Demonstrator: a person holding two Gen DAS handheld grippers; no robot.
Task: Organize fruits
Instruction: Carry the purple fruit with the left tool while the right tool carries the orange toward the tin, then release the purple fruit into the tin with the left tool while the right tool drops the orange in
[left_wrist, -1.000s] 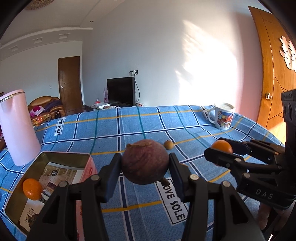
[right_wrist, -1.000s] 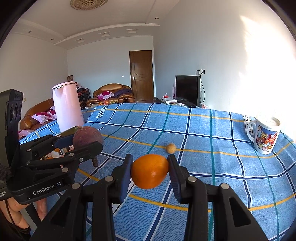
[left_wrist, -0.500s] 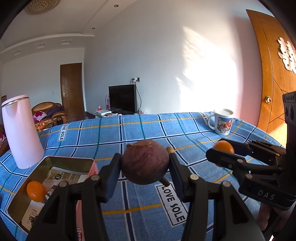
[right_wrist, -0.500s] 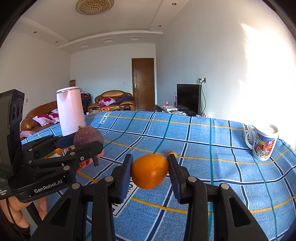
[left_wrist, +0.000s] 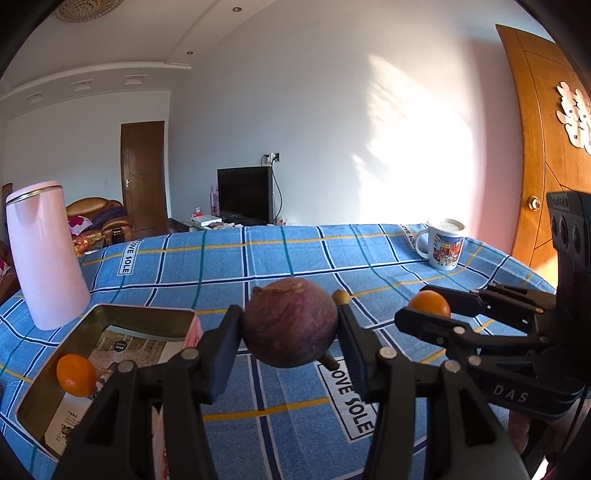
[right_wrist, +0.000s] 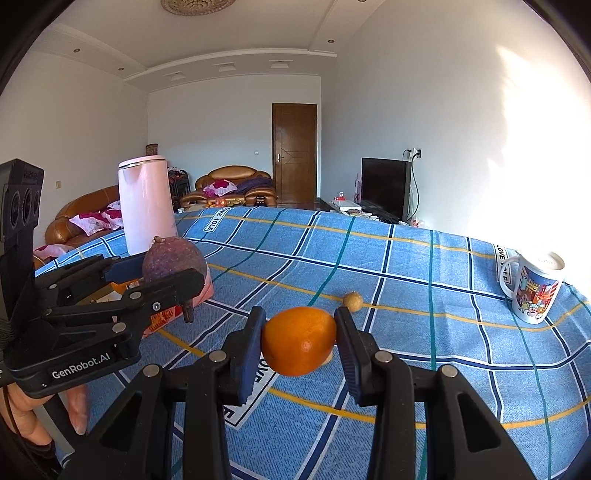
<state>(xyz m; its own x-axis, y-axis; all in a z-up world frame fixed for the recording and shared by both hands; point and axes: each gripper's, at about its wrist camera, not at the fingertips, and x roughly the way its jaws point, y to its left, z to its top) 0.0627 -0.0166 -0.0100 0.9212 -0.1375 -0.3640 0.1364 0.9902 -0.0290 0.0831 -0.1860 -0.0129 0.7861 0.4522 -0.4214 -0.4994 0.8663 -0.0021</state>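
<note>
Pinching one purple fruit (left_wrist: 290, 322), left gripper (left_wrist: 290, 325); right gripper (right_wrist: 299, 341) clamps one orange (right_wrist: 299, 340).

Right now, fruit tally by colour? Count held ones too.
Orange: 2 (one in the right gripper, one in the tin)
Purple: 1 (in the left gripper)
Tan: 1 (small one on the cloth)
Total: 4

Sunlit white wall (left_wrist: 369, 147), television (left_wrist: 243, 194), perhaps sofa (right_wrist: 236, 182)
</note>
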